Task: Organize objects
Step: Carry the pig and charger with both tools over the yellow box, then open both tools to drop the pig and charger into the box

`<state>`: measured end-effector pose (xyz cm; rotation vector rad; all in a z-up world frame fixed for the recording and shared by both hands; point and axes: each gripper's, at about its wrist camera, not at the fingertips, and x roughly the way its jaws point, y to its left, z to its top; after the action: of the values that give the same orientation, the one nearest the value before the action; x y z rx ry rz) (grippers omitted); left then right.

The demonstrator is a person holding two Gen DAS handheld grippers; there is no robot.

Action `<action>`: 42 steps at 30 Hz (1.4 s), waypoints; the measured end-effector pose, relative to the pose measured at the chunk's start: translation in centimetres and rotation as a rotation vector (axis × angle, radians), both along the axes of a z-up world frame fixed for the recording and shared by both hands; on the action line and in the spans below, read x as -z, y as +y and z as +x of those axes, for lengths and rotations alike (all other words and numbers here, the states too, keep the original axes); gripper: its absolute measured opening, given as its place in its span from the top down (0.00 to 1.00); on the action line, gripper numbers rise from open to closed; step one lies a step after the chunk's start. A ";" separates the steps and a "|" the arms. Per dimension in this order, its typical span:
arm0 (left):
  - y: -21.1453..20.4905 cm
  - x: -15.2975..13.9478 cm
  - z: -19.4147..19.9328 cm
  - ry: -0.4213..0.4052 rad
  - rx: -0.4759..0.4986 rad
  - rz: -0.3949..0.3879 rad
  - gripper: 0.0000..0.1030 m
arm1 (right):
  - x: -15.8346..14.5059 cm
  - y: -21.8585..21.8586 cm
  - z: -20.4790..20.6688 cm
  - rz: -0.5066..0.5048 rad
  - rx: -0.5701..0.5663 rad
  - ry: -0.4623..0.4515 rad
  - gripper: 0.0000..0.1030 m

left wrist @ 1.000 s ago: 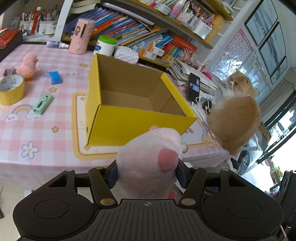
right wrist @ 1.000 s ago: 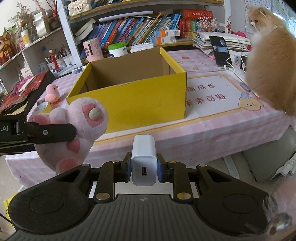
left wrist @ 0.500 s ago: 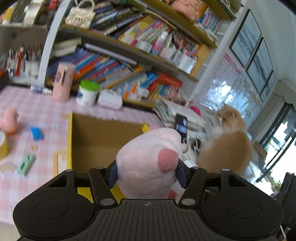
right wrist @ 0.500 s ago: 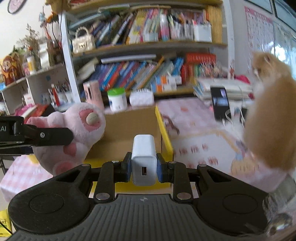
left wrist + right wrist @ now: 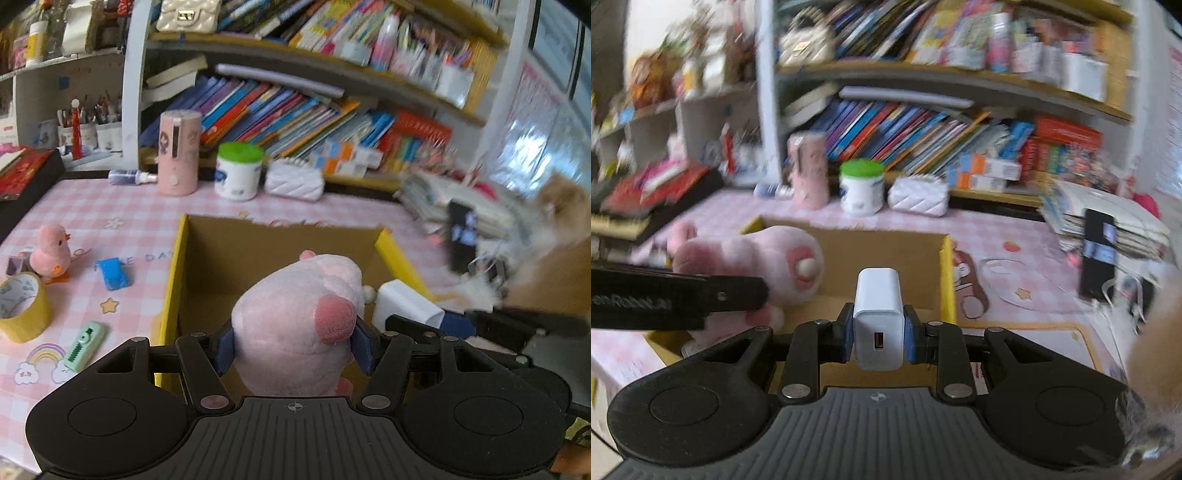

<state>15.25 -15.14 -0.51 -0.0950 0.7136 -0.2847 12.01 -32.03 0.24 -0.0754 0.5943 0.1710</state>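
Note:
My left gripper (image 5: 293, 349) is shut on a pink plush toy (image 5: 295, 325) and holds it over the open yellow cardboard box (image 5: 173, 280). My right gripper (image 5: 878, 338) is shut on a white USB charger (image 5: 877, 317) and holds it over the same box (image 5: 947, 280), to the right of the plush (image 5: 746, 254). The charger also shows in the left wrist view (image 5: 406, 306) beside the plush. The box's floor is mostly hidden behind both held things.
On the pink checked tablecloth (image 5: 92, 206) left of the box lie a pink chick toy (image 5: 51, 253), a blue block (image 5: 112, 273), a yellow tape roll (image 5: 22, 308) and a green stapler-like item (image 5: 83, 345). An orange cat (image 5: 554, 251) sits at the right. A phone (image 5: 1097, 254) leans on papers.
Both grippers have risen and moved forward from in front of the table to above the box, still holding the plush and the charger.

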 end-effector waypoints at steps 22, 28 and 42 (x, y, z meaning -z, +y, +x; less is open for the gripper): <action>-2.5 3.5 2.8 0.095 -0.086 0.127 0.37 | 5.4 1.7 7.0 -0.130 -0.296 0.278 0.76; -2.6 3.7 3.0 0.096 -0.099 0.120 0.37 | 5.3 1.6 7.0 -0.129 -0.293 0.285 0.76; -1.8 -0.7 -0.8 -0.037 -0.102 -0.002 0.15 | 2.4 0.3 4.7 -0.019 -0.203 0.126 0.59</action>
<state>14.42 -16.97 0.21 -0.1276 0.6694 -0.1895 16.74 -31.72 -2.18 -0.1439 0.7143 0.3692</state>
